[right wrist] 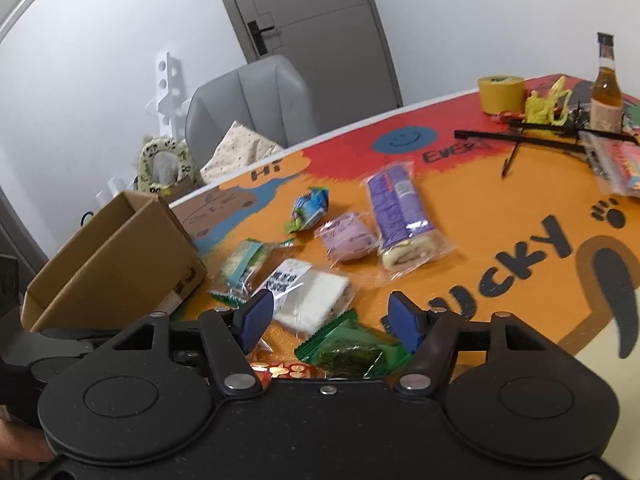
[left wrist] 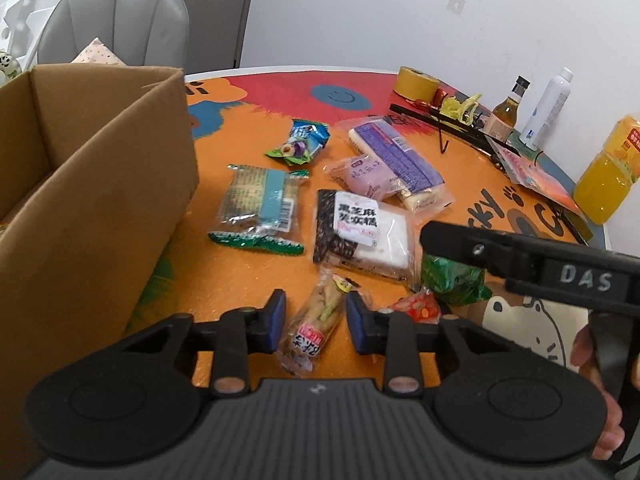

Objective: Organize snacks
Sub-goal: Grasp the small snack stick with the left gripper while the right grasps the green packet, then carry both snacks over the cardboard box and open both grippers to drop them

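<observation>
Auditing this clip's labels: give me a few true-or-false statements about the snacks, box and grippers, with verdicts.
1. The cardboard box stands left of the loose snacks in the left wrist view. True.
2. The right gripper is shut. False: its jaws stand open above the green packet.
3. The left gripper straddles the green packet. False: a stick-snack packet lies between its fingers.
4. The purple roll cake lies on the table, outside the box. True.

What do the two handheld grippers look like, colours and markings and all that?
Both are matte black plastic. The left gripper and the right gripper each have two fingers with dark blue pads, silver pivot rivets, round discs at the sides and a ribbed centre plate. The right one's body bears white lettering, DAS.
</observation>
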### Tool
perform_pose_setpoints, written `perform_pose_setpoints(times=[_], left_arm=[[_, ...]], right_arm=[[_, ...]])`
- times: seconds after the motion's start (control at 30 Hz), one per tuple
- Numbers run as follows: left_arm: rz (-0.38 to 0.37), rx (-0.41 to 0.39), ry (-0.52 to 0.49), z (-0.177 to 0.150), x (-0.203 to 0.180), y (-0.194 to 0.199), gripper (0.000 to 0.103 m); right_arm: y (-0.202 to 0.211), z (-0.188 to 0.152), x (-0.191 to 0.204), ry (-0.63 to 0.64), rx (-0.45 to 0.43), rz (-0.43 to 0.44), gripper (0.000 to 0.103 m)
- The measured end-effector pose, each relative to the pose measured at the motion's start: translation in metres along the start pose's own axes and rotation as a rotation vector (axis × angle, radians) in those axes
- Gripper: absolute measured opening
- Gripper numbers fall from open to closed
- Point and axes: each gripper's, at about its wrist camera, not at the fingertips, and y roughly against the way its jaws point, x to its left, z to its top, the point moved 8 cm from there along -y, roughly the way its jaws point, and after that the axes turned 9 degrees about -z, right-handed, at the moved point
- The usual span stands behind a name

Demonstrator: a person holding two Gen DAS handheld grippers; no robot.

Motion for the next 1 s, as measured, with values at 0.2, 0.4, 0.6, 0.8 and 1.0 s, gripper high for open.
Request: perform_pose_setpoints(times=[0.2,0.4,0.6,0.8,1.0], left_arm=[[0.014,-0.006,0.015,-0.007,0.008,0.009,0.018],[0.011,-0.011,0.013,-0.013,0.006,0.015,0.018],[-0.011,-0.027,0.015,-0.017,0.003,0.027,0.017],[-0.024,-0.055,0.000,-0.015,-0.003,0.045,0.017],[-0.025,-0.101,-0.011,-0.006,-0.008,0.069,0.017]], right_arm=[[-0.009,-0.017,-0.003,0.034,0.066,-0.044,0.060],[-0.003,-0.024,-0.005,0.069,0.063,-0.107,0.033],[0.010,-0.025,-0.004,0.052,0.048,-0.100,0.029],[0.024,-0.017,0.005,0.033,0.011,-0.088,0.029],[0.036,-0.008,0.021,0.033,-0.023,-0.060,0.029]])
